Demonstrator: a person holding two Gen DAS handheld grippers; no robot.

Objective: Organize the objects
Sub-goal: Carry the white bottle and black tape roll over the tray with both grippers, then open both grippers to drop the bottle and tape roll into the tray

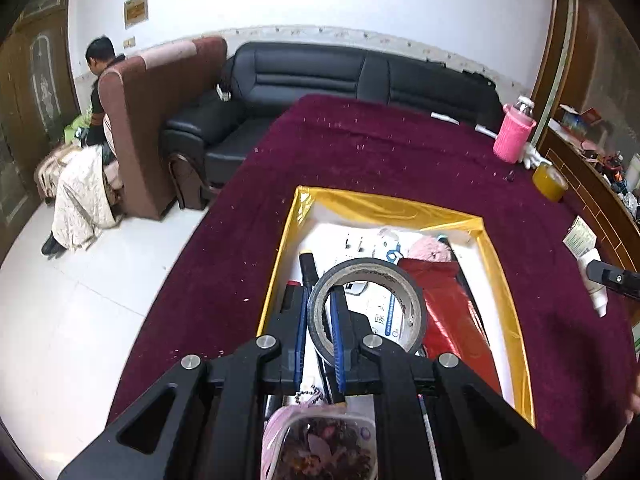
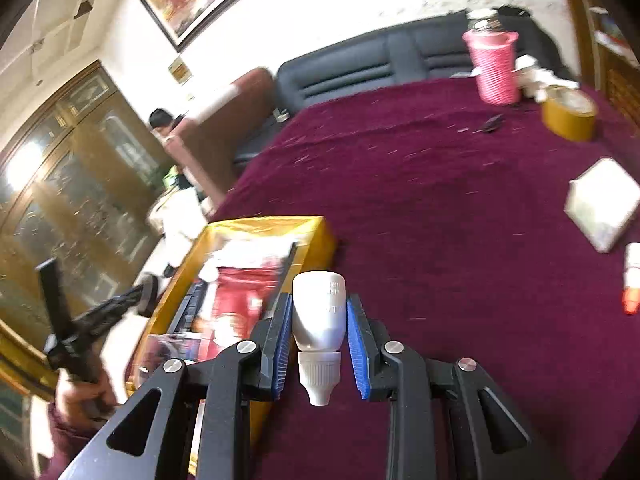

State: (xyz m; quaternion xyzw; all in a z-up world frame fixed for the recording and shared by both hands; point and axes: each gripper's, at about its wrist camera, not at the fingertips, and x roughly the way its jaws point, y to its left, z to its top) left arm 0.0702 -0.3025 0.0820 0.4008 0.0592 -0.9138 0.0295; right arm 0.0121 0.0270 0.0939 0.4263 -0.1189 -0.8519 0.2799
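Observation:
My left gripper (image 1: 319,330) is shut on the wall of a black tape roll (image 1: 366,304) and holds it over the gold-rimmed box (image 1: 504,276). The box holds a red packet (image 1: 448,300), a pink fluffy item (image 1: 434,250), pens and papers. A clear tub of dried flowers (image 1: 320,444) lies under my left fingers. My right gripper (image 2: 318,330) holds a small white dropper bottle (image 2: 319,316) above the maroon cloth, right of the box (image 2: 320,236). The bottle's cap points back toward the camera.
On the maroon table cloth (image 1: 360,152) stand a pink-sleeved bottle (image 2: 493,66), a yellow tape roll (image 2: 568,114), a white box (image 2: 602,204) and a red-and-white tube (image 2: 632,280). A black sofa (image 1: 320,72) stands behind. A person (image 1: 100,64) sits at far left.

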